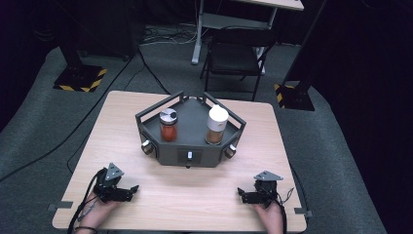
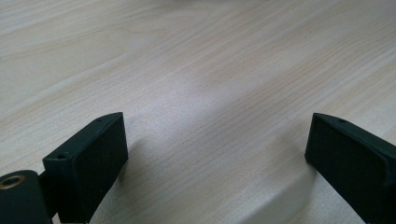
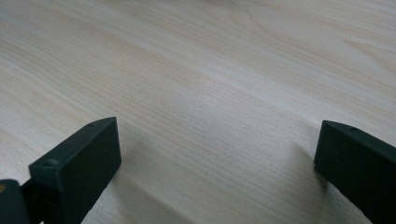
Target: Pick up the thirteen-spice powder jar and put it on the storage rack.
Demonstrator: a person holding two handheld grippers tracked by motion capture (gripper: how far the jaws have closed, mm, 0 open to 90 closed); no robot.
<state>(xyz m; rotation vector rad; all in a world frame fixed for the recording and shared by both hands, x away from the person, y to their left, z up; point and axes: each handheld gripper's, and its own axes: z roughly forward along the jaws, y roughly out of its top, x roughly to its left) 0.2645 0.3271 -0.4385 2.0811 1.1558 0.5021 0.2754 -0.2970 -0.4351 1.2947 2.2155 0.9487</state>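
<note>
A dark grey angular rack (image 1: 190, 153) stands at the middle of the wooden table (image 1: 122, 122). On it are a jar of red spice with a silver lid (image 1: 168, 125) at the left and a jar of brown spice with a white cap (image 1: 216, 125) at the right, both upright. My left gripper (image 1: 127, 191) rests near the table's front left, open, jaws pointing right. My right gripper (image 1: 242, 194) rests near the front right, open, jaws pointing left. In each gripper view the jaws stand wide apart over bare wood, left gripper (image 2: 215, 158) and right gripper (image 3: 217, 163), holding nothing.
The rack carries round knobs (image 1: 146, 147) on its front corners and a small switch at its front face. Behind the table stands a black folding chair (image 1: 238, 53). Two stand bases with yellow-black tape (image 1: 80, 78) sit on the grey floor at either side.
</note>
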